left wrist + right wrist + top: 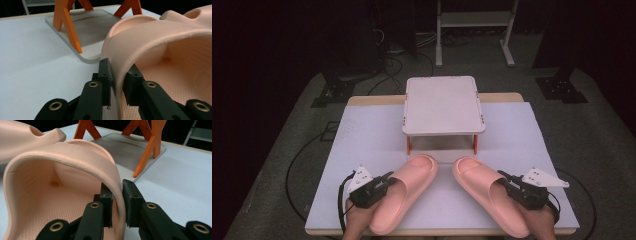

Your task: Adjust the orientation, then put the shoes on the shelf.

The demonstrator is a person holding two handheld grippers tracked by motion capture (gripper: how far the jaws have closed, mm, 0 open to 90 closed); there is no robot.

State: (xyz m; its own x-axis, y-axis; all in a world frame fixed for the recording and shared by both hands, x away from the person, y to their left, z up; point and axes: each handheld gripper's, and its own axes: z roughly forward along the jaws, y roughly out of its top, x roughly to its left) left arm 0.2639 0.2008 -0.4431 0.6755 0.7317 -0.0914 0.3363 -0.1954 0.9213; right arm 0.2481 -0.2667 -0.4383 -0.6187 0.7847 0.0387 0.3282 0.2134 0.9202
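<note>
No text, label, brand, number or sign can be read in any of the views. The pink slippers, the white rack with orange legs and the table cover beyond the fingers show bare surfaces; the faint round mark on the insole beside the left gripper's fingers is too blurred to read.

Both slippers, the left slipper (pixel 404 192) and the right slipper (pixel 489 195), are showing peach-pink, with dotted insoles. The stand (pixel 443 105) is showing white on orange legs; the bench (pixel 362 145) is looking pale white.
</note>
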